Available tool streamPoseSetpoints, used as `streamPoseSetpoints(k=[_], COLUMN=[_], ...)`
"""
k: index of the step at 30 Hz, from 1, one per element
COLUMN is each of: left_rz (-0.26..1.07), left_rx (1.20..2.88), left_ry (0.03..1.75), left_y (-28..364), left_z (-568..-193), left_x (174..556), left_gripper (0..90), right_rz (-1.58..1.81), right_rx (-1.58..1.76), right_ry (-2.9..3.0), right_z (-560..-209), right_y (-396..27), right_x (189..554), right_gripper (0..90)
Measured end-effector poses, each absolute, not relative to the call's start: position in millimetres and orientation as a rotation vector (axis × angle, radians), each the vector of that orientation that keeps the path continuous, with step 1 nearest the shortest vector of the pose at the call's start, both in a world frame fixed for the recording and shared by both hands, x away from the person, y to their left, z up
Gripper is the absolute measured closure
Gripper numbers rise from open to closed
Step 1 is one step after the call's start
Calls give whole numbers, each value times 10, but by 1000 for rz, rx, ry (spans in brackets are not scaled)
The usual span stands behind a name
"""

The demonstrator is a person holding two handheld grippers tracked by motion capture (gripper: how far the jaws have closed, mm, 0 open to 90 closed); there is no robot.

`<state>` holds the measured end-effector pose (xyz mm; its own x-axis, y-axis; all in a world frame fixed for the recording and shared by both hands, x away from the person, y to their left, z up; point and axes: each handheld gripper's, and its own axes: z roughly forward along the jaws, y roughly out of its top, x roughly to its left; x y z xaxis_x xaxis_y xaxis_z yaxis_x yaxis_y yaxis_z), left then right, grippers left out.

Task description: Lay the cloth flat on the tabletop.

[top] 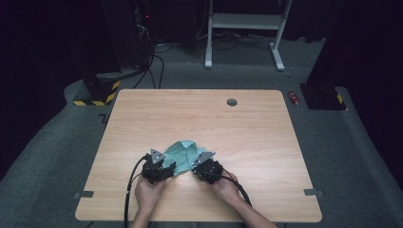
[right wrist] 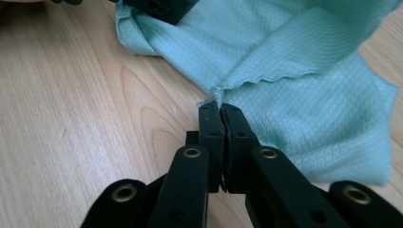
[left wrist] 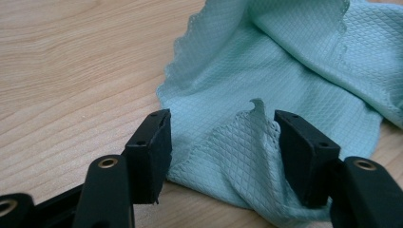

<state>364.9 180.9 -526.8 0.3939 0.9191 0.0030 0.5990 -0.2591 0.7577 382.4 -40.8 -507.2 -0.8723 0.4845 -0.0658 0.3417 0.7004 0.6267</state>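
Note:
A mint-green waffle-weave cloth (top: 183, 151) lies rumpled on the wooden table (top: 199, 114), near its front edge. My left gripper (top: 169, 167) rests at the cloth's left side. In the left gripper view its jaws stand open (left wrist: 222, 119) around a raised corner of the cloth (left wrist: 266, 71), and the pads do not press on it. My right gripper (top: 194, 166) is at the cloth's right side. In the right gripper view it is shut (right wrist: 221, 108) on a pinched edge of the cloth (right wrist: 294, 95), and a fold lifts from there.
A small grey round cap (top: 232, 102) sits in the tabletop near the far edge. Beyond the table are a white desk frame (top: 244, 21), cables and black stands on grey carpet. Part of the left gripper (right wrist: 157, 9) shows at the top of the right gripper view.

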Motion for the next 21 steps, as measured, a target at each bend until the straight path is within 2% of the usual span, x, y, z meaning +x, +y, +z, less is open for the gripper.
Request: streamPoseSetpoints(k=[15,21], left_rz=[598,596], left_rx=[1966,1968], left_ry=[1298,1294], left_y=[1807,1806], left_z=[-5269,-5269], left_x=[3649,3649], left_gripper=[394,393], right_rz=[1112,1070], right_rx=[932,1023], right_ry=[2528,2505], right_z=[-4800,-4894], right_y=[-1263,-1511], right_x=[3868,3837], right_gripper=[883,884])
